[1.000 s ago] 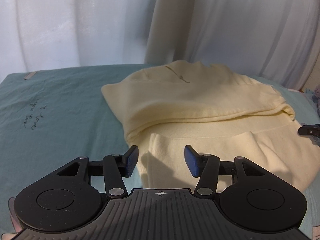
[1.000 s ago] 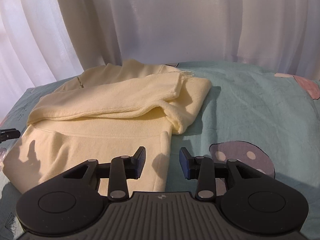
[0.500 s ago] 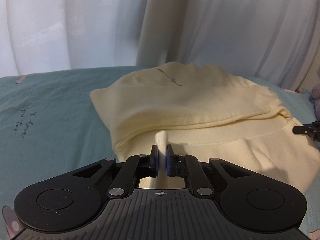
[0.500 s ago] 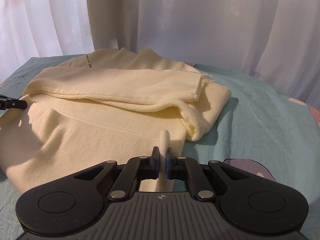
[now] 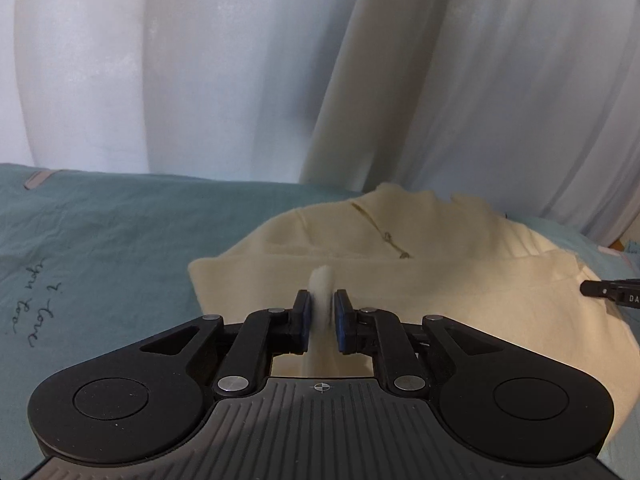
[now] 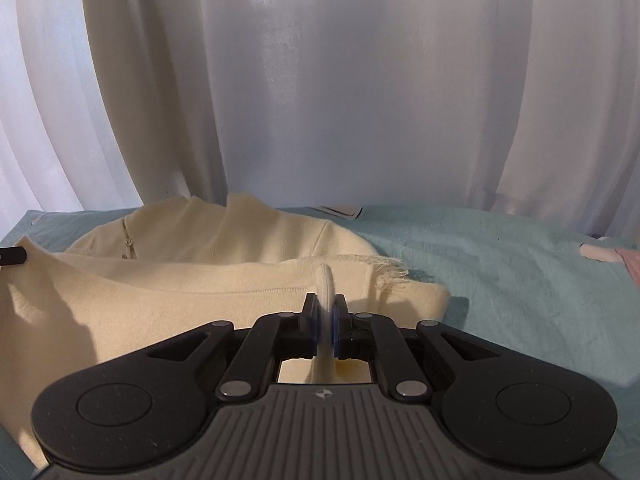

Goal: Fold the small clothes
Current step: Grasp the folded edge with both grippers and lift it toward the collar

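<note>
A cream yellow sweater point(image 5: 440, 276) lies on a teal bedsheet point(image 5: 100, 248), sleeves folded across its body, zip collar at the far end. My left gripper point(image 5: 321, 300) is shut on the sweater's bottom hem near its left corner, and a pinch of cloth stands up between the pads. My right gripper point(image 6: 326, 308) is shut on the sweater point(image 6: 192, 280) at the hem near its right corner. Both hold the hem lifted over the body of the sweater. The tip of the right gripper shows at the right edge of the left wrist view point(image 5: 608, 290).
White curtains point(image 6: 320, 100) hang behind the bed. The teal sheet point(image 6: 500, 264) extends to the right, with handwriting printed on it at the left point(image 5: 36, 308). A pink patch point(image 6: 628, 264) lies at the far right edge.
Both grippers closed on the sweater's bottom hem, then lifted it and carried it forward toward the collar. The hem now sits over the folded sleeves.
</note>
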The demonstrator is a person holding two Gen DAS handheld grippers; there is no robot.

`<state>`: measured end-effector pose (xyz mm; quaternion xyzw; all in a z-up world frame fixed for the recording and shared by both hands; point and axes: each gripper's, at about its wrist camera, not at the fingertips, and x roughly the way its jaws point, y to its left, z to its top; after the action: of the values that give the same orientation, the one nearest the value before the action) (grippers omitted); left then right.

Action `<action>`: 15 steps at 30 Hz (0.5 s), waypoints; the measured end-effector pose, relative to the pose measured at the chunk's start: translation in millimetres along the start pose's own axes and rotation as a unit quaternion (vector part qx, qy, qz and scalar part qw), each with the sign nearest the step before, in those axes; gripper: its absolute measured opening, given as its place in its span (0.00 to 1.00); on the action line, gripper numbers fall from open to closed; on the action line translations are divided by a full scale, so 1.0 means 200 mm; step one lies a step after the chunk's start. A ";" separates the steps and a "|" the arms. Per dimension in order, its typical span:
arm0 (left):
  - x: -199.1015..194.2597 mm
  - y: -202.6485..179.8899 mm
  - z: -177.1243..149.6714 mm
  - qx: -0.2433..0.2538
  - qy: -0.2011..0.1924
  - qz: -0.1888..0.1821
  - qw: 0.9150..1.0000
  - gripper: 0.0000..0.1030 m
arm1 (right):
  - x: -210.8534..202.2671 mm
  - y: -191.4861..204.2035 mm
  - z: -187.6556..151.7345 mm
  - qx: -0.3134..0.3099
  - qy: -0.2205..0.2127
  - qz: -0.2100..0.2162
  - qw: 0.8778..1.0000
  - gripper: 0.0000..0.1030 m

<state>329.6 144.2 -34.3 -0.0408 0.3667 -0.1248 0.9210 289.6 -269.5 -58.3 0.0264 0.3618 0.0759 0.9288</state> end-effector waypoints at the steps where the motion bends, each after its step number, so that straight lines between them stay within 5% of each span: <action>1: 0.02 0.00 -0.02 0.004 0.007 -0.006 1.000 0.23 | 0.02 0.00 0.00 -0.005 0.008 0.001 1.000 0.08; 4: 0.03 0.01 -0.05 0.018 0.011 -0.015 1.000 0.25 | 0.02 0.00 -0.01 -0.023 0.013 0.017 1.000 0.09; 6: 0.03 0.02 -0.05 0.017 0.011 -0.009 1.000 0.09 | 0.02 0.00 -0.01 -0.034 0.019 0.026 0.999 0.09; 9: -0.05 0.01 0.00 0.005 -0.010 -0.015 1.000 0.08 | 0.02 0.02 0.01 -0.054 0.024 0.041 0.997 0.06; 12: -0.18 -0.01 0.15 -0.001 -0.065 -0.029 0.997 0.08 | -0.05 0.03 0.07 -0.064 -0.017 0.047 0.997 0.05; 15: -0.16 -0.07 0.33 0.034 -0.126 0.024 0.991 0.08 | -0.06 0.05 0.26 -0.051 -0.090 -0.016 0.994 0.05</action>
<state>349.5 136.9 36.4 -0.0161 0.2441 -0.1085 0.9635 313.8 -261.6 -10.9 -0.0200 0.2726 0.0770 0.9588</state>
